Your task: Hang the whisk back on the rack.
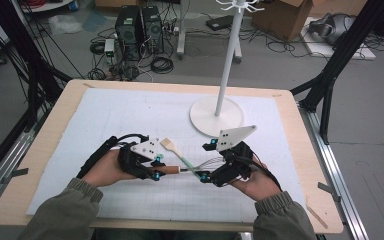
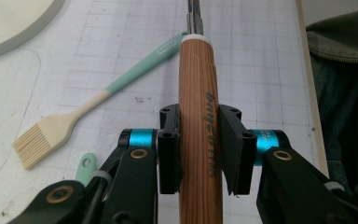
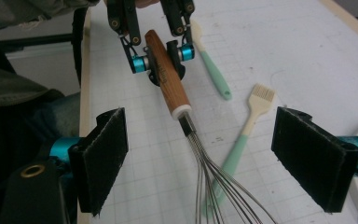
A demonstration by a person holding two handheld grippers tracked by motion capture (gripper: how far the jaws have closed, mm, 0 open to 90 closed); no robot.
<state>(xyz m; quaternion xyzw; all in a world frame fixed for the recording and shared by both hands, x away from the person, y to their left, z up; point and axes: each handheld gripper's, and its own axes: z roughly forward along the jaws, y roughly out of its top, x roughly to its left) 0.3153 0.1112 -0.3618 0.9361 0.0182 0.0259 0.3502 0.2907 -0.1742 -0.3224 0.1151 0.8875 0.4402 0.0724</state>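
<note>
Wooden whisk handle (image 2: 200, 135), clamped midway along its length between the left gripper (image 2: 199, 154) jaws, which are closed firmly on it; whisk (image 3: 186, 126) held just above the white mat (image 1: 130, 115), long axis running level from left hand toward right, wire head (image 3: 219, 186) pointing into the right gripper (image 3: 214, 163), whose jaws stand wide open on either side of the wires, gripping nothing. Recommended handling, as a judgement: keep the handle level and steady while the right jaws close gently, so the loops are not crushed. Pastry brush (image 3: 251, 121) and green-handled spatula (image 3: 212, 65) lie on the mat beside.
</note>
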